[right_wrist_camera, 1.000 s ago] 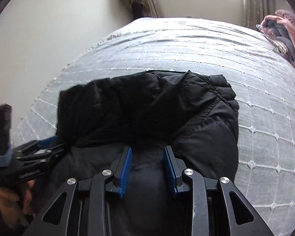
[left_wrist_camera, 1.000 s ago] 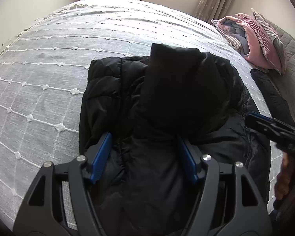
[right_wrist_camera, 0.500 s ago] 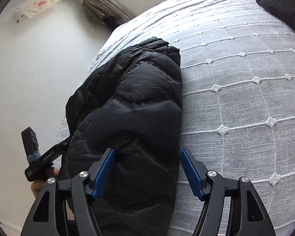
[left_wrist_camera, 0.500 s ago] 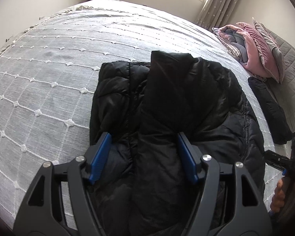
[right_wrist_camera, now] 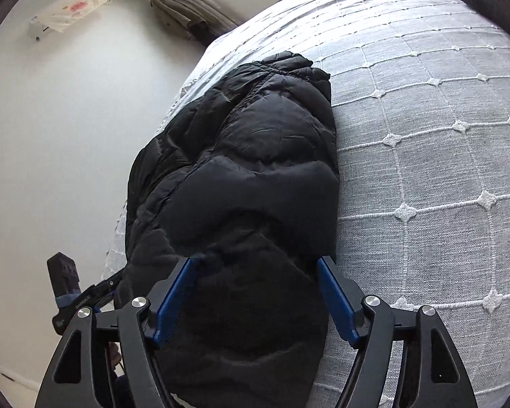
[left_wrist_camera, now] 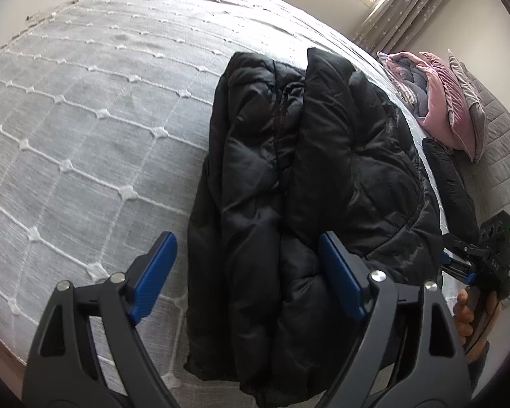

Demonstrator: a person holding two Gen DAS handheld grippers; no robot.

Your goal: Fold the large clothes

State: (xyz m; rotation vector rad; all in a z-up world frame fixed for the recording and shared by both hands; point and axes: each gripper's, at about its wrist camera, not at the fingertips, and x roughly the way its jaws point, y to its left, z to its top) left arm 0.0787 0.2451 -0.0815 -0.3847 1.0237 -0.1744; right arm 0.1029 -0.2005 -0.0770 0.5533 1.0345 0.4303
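Observation:
A black puffer jacket [left_wrist_camera: 306, 170] lies folded lengthways on the grey bedspread [left_wrist_camera: 85, 136]. My left gripper [left_wrist_camera: 246, 241] hovers over its near left edge with the jaws opening. One blue pad is above bare bedspread, the other over the jacket's middle, and neither presses. In the right wrist view the jacket [right_wrist_camera: 248, 170] runs away from me along the bed's left side. My right gripper [right_wrist_camera: 256, 261] straddles its near end, jaws opening, with the padded bulk between the pads. Each gripper shows at the edge of the other's view: right [left_wrist_camera: 476, 258], left [right_wrist_camera: 85, 295].
A pile of pink and grey bedding [left_wrist_camera: 438, 102] sits at the far right, with a dark garment [left_wrist_camera: 452, 183] in front of it. The bed's edge and a white wall [right_wrist_camera: 51, 136] run close along the jacket's left side. Open bedspread [right_wrist_camera: 425, 170] stretches to the right.
Both pairs of jaws have widened. The left gripper has shifted left, so one finger now stands over bare bedspread. The right gripper has rolled and swung to look along the jacket's right edge.

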